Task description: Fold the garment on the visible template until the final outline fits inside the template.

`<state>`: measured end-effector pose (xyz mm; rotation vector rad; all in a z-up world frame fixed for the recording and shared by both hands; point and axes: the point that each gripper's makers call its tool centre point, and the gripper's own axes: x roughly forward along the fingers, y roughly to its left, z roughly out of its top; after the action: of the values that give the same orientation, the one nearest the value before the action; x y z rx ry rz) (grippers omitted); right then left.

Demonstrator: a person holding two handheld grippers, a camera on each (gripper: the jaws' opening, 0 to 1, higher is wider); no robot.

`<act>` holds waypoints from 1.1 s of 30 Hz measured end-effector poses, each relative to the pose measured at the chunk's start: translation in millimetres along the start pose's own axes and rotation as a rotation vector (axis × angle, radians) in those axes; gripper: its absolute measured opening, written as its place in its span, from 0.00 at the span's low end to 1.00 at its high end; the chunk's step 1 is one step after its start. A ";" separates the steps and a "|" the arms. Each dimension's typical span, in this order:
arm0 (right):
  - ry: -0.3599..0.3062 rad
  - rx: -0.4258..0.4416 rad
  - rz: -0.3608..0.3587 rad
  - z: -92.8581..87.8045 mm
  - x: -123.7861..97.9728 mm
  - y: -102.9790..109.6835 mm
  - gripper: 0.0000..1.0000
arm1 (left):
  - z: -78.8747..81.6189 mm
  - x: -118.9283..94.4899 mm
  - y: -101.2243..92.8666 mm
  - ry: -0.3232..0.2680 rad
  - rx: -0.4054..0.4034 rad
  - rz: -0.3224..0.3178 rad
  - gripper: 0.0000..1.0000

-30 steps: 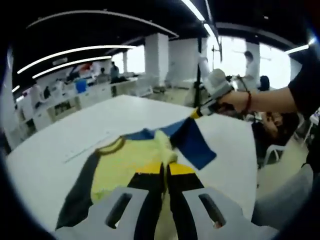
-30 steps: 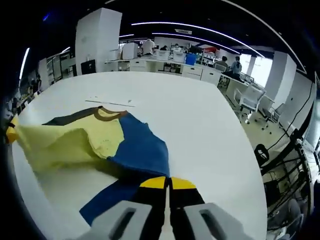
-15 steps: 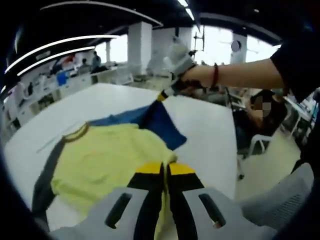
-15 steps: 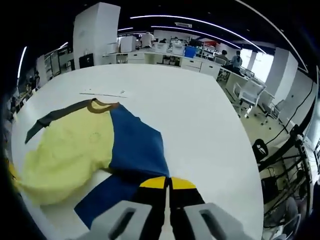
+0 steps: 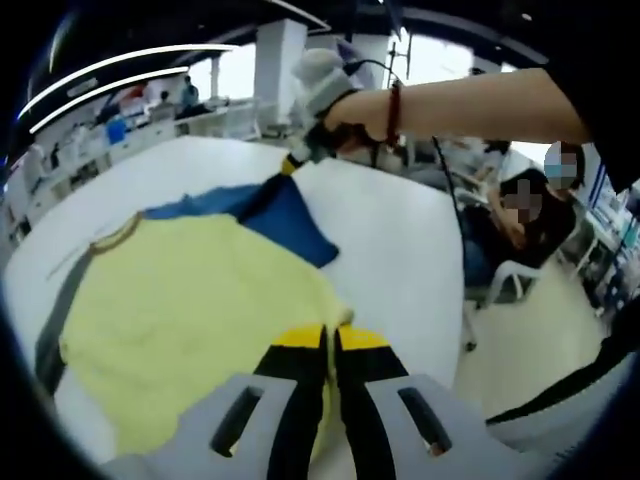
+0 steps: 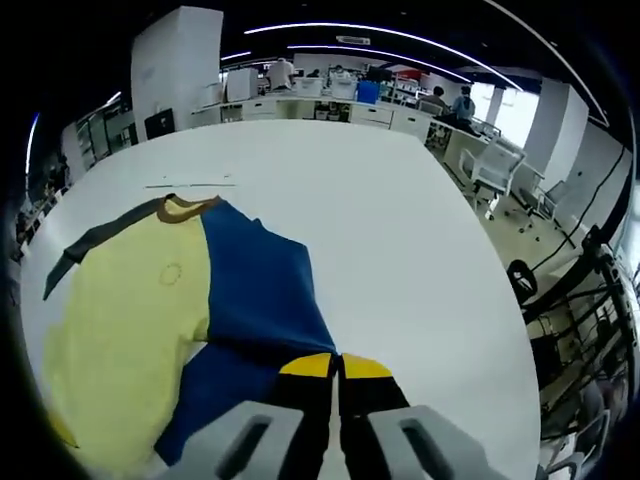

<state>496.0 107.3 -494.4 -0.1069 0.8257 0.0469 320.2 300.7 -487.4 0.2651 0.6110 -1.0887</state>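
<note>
Left gripper view: the left gripper (image 5: 331,338), jaws pressed together, pinches the near hem of the shirt (image 5: 190,310), which lies spread on the white table (image 5: 395,235). Yellow panel nearest; blue panel (image 5: 270,212) at the far side; dark sleeve (image 5: 55,325) at left. Far across the table, the right gripper (image 5: 296,160), held in a hand (image 5: 352,112), grips the blue edge. A seated person (image 5: 535,210) is at right.

Right gripper view: the right gripper (image 6: 338,366), jaws together, pinches the blue cloth (image 6: 255,300) at its near edge. The yellow part (image 6: 125,330) lies left, the brown collar (image 6: 183,208) far, with a thin line (image 6: 190,184) on the table just beyond it.
</note>
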 end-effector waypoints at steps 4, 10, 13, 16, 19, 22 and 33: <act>-0.006 0.033 -0.003 -3.0 2.3 0.4 0.00 | -7.7 9.0 -1.6 0.021 -0.033 -0.001 0.01; -0.016 0.093 0.004 -7.7 5.3 3.3 0.01 | -18.1 15.3 -9.7 0.045 -0.044 -0.022 0.08; -0.026 0.111 -0.001 -8.0 3.2 4.0 0.11 | -11.1 13.0 -12.3 0.016 -0.022 -0.026 0.20; -0.049 0.121 0.002 -5.0 -2.2 5.8 0.20 | 2.1 7.2 -6.8 -0.026 0.024 -0.001 0.34; -0.062 0.135 0.019 -3.0 -8.4 10.2 0.28 | 11.3 -1.1 0.0 -0.046 0.036 0.016 0.45; -0.063 0.146 0.033 -4.2 -15.4 16.0 0.38 | 19.2 -14.1 13.6 -0.071 0.049 0.049 0.57; -0.070 0.168 0.080 -17.4 -36.2 33.3 0.42 | -2.8 -75.8 79.0 -0.029 0.018 0.217 0.69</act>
<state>456.0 138.5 -482.0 0.0854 0.7607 0.0558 365.0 394.4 -452.7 0.3235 0.5336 -0.8880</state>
